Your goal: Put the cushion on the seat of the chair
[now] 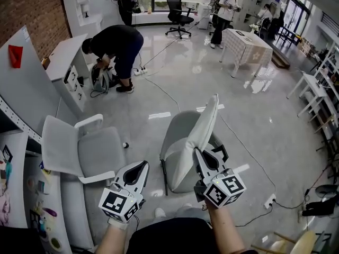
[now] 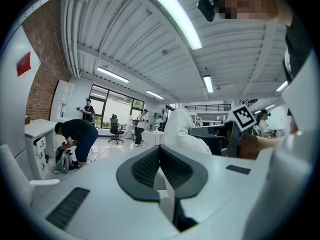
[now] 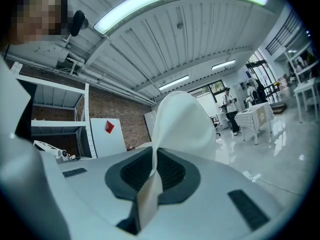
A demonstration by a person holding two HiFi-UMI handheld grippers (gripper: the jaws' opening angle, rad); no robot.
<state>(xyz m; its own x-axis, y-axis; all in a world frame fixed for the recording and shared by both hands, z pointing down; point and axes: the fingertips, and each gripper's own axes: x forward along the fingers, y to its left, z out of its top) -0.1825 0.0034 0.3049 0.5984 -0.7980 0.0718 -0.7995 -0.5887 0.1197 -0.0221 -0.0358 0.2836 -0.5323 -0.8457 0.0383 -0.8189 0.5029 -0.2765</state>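
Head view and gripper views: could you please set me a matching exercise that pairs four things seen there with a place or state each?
Things
1. cushion
2. left gripper
3. black office chair
4. stooping person

Places or states
A. at the far end of the room, by the window
B. jaws together, nothing between them
C. beside the white desk at the left
D. upright, pinched in the right gripper, in front of the grey chair

Pairs: 1-D, 2-B, 3-A, 4-C
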